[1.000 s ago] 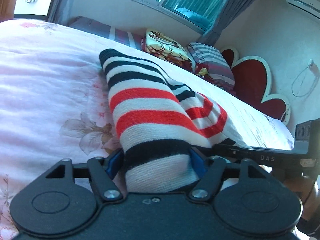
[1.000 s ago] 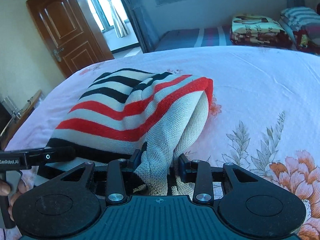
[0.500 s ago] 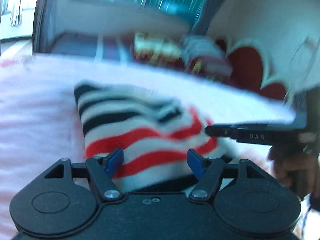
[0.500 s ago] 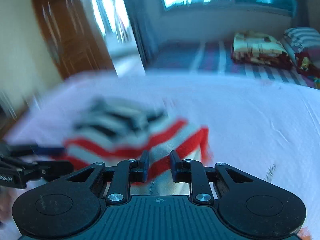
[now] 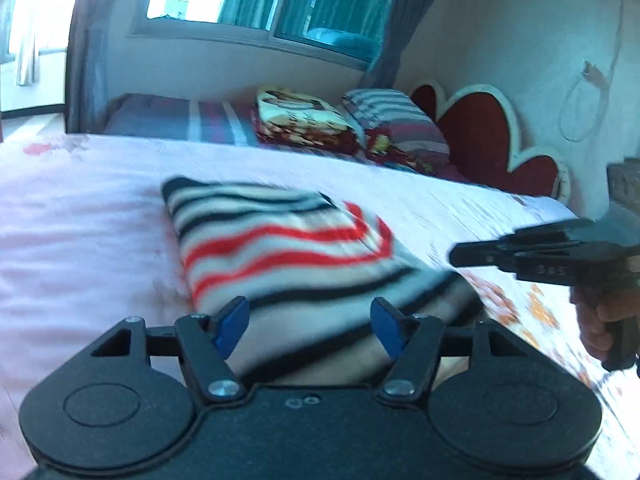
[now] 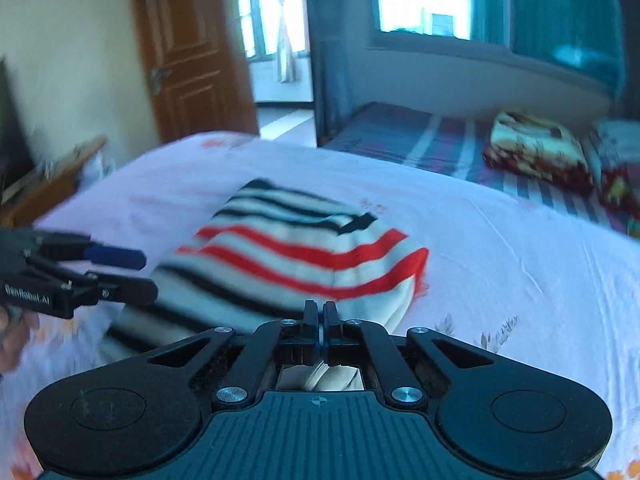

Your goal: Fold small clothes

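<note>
A small knit garment with black, white and red stripes (image 5: 280, 248) lies folded on the pink floral bedsheet (image 5: 72, 240); it also shows in the right wrist view (image 6: 296, 256). My left gripper (image 5: 310, 318) is open with its blue pads apart, above the garment's near edge and holding nothing. It also shows at the left of the right wrist view (image 6: 132, 276). My right gripper (image 6: 320, 312) is shut and empty, just short of the garment's near edge. It shows at the right of the left wrist view (image 5: 460, 258).
Folded blankets and pillows (image 5: 348, 124) lie on a striped bed beyond, by a red heart-shaped headboard (image 5: 480, 140). A wooden door (image 6: 192, 52) and a side table (image 6: 48, 184) stand at the left. The pink sheet spreads all around the garment.
Both grippers have let go of the garment and drawn back. The left one opened wide, the right one closed empty. The garment now lies flat and folded on the bed.
</note>
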A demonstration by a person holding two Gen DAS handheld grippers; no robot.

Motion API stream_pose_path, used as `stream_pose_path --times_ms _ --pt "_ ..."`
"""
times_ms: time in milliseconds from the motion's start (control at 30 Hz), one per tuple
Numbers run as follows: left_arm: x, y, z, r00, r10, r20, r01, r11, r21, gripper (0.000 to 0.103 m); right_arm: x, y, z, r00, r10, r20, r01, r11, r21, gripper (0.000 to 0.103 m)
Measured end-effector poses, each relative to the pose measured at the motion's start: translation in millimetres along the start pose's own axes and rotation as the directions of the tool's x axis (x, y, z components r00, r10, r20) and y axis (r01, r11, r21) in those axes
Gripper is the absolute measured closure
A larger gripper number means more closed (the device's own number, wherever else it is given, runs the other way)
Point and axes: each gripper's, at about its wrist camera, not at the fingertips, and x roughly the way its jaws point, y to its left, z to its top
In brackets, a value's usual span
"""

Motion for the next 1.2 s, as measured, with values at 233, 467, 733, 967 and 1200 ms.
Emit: stream_pose_path --times_ms 233,467,733,967,1200 --pt "13.4 -12.5 -23.3 0.998 -0.007 -0.061 0.008 1.0 0.029 0.045 29.8 15.7 -29.8 0.986 -0.111 -0.123 0.101 0.992 -0.082 0.102" --pt "16.1 -11.9 -43.1 0.999 0.014 -0.049 -0.012 0.999 0.051 0.044 38.8 2.6 -51.5 0.98 -0.144 -0.141 0.138 0.989 -0.05 0.102" --pt "7.4 -24.4 -52.0 0.997 0.079 -0.022 -0.077 0.994 0.073 0.043 -4.0 -11.1 -61.4 0.982 -0.188 -0.012 0.188 0.979 0.075 0.102" --pt "-18.1 -27.7 -54.7 0.989 0.132 0.064 -0.132 0.991 0.0 0.043 -9.5 26.5 -44.2 0.995 -0.085 0.045 0.088 0.995 -0.057 0.102" --pt "0.4 -37.3 -58.4 0.977 0.212 -0.023 -0.211 0.977 0.032 0.042 29.5 13.9 -73.9 0.99 -0.111 -0.085 0.113 0.993 0.024 0.102"
